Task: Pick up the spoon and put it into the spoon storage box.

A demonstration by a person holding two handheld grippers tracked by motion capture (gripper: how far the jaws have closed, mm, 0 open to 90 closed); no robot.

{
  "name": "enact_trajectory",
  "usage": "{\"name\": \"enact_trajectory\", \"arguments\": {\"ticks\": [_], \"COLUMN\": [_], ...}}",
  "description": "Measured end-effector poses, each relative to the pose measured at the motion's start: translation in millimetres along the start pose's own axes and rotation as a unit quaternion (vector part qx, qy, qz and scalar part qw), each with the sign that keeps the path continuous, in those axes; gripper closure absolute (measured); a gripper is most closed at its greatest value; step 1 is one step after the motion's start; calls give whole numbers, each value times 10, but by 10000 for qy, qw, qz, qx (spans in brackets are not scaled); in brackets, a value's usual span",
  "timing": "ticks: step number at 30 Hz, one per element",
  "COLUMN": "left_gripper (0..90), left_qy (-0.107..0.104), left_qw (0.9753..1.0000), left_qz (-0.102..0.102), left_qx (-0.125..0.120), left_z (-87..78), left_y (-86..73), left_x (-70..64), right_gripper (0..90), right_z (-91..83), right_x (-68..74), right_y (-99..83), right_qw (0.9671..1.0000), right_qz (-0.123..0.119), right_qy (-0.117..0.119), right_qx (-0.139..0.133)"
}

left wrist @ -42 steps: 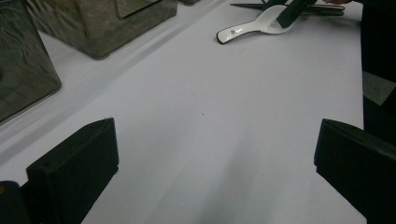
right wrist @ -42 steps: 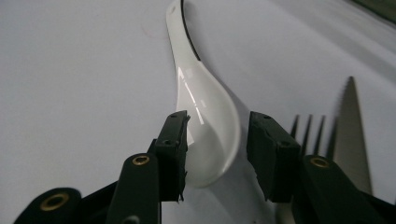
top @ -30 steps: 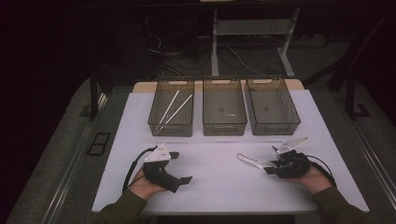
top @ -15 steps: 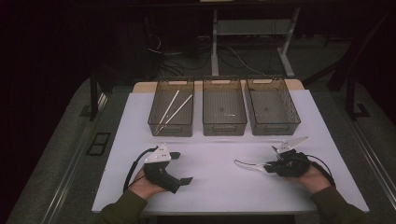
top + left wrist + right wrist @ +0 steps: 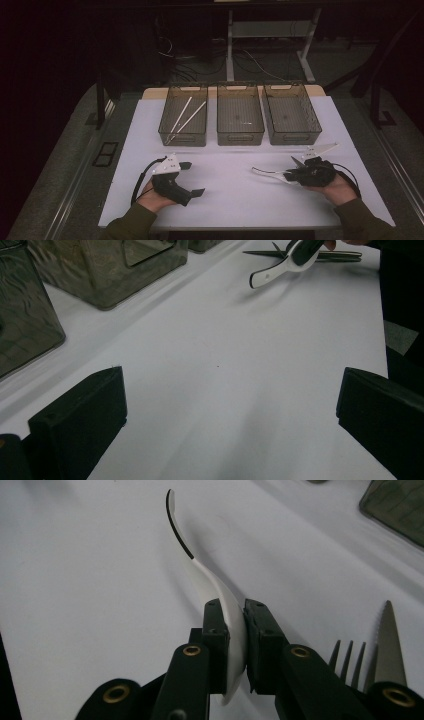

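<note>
A white plastic spoon (image 5: 200,575) is clamped by its bowl end between the two jaws of the right tongs (image 5: 235,630), which are closed tight on it. Its thin handle is seen curving up and away from the jaws in the right gripper view. In the high view the spoon (image 5: 267,173) is held just above the white bench (image 5: 235,200), at the right front, with its handle pointing toward the middle of the bench.

Just beside the right tongs (image 5: 292,176), a fork (image 5: 345,662) and a serrated knife (image 5: 389,640) are seen lying on the bench, side by side.

The left tongs (image 5: 192,178) are held at the left front of the bench, well apart from the right ones. Their jaws are spread wide and nothing is gripped between them; bare bench surface is seen between the two black pads (image 5: 80,425) in the left gripper view.

Behind both hands, three dark see-through bins are set in a row across the bench. Two long white sticks (image 5: 186,116) are seen lying aslant in the left bin (image 5: 165,131). A small pale item, too small to identify, is seen in the middle bin (image 5: 240,137). The right bin (image 5: 315,127) is placed just beside it.
</note>
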State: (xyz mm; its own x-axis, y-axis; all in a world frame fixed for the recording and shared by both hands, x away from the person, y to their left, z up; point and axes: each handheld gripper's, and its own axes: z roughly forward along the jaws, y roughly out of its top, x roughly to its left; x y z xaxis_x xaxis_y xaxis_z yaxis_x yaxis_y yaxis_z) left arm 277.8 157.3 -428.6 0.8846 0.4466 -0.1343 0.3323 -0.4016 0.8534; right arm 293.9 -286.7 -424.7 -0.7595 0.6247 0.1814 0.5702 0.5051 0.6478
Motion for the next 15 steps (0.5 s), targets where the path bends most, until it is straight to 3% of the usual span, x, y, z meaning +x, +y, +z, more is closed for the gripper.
{"name": "enact_trajectory", "arguments": {"ticks": [8,15], "left_gripper": [0,0], "left_qy": [-43,-47], "left_qw": [9999,9999], "left_qz": [-97,-16], "left_qx": [71,90], "left_z": [10,20], "left_y": [1,5], "left_x": [-5,-16], "right_gripper": [804,804], "right_z": [-90,-168], "right_x": [-22,-57], "right_y": [52,107], "right_qw": [9997,9989], "right_qz": [97,181], "right_qy": [-11,-47], "right_qx": [-230,-422]}}
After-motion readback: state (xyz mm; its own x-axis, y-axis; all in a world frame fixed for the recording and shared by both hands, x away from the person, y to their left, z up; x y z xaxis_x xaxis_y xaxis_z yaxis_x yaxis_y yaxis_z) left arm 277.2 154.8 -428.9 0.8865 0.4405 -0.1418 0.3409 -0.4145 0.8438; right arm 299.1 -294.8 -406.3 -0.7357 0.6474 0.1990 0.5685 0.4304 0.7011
